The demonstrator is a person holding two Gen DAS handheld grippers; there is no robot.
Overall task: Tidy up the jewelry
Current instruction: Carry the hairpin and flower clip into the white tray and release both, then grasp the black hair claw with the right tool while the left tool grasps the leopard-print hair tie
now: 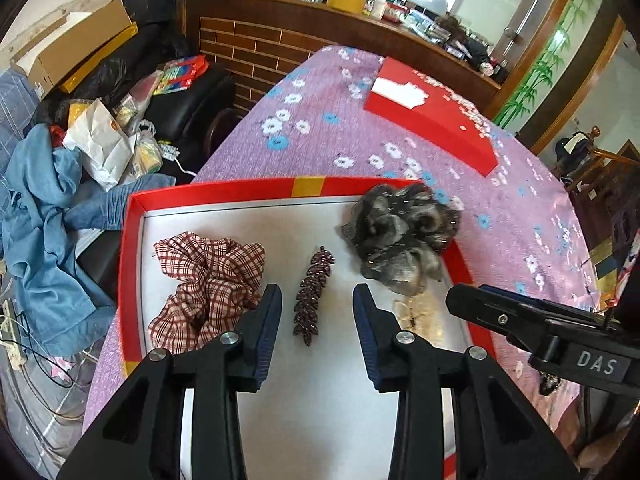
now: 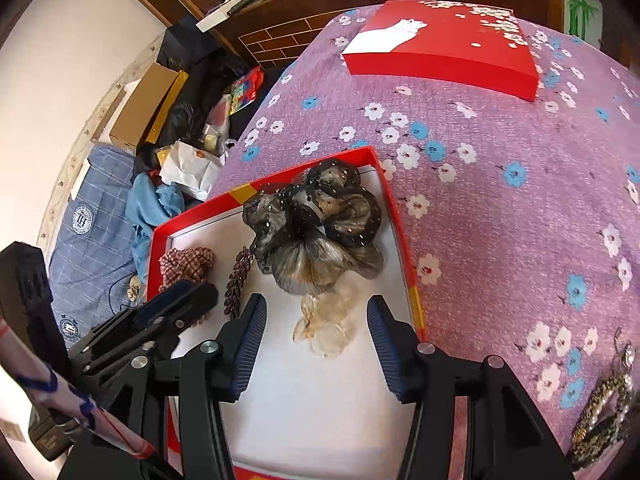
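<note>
Both grippers are hanging over the open red box (image 1: 134,240) on the purple flower cloth (image 1: 360,128). The L gripper (image 1: 316,312) is wide open & holding nothing. The R gripper (image 2: 316,322) is wide open too, w/ nothing in it.

Inside the box, on its white floor, 4 things are sitting. A red checked scrunchie (image 1: 208,280) is lying on the left side. A dark sparkly leaf hair clip (image 1: 314,296) is lying in the middle, right between the L gripper's fingers but not touched, as far as I can tell. A big grey-black gauzy scrunchie (image 2: 320,232) is filling the far right corner, spilling a bit over the box wall. Just in front of it a see-thru shell-petal hair clip (image 2: 324,328) is lying between the R gripper's fingers; it looks like it's lying free.

The box lid (image 2: 440,40), red w/ a white cat, is lying well apart at the far end of the table. On the cloth, near the R edge of the right wrist view, a leopard-print & pearl piece (image 2: 600,416) is waiting outside the box.

My guess: the putting-in step is about half done, as stuff is already in the box & some isn't. Next move prob. needs the R gripper to swing out to the leopard piece, come down over it, pinch gently & carry it to a bare spot in the box. It's bumpy & curvy, so it could slip.
</note>
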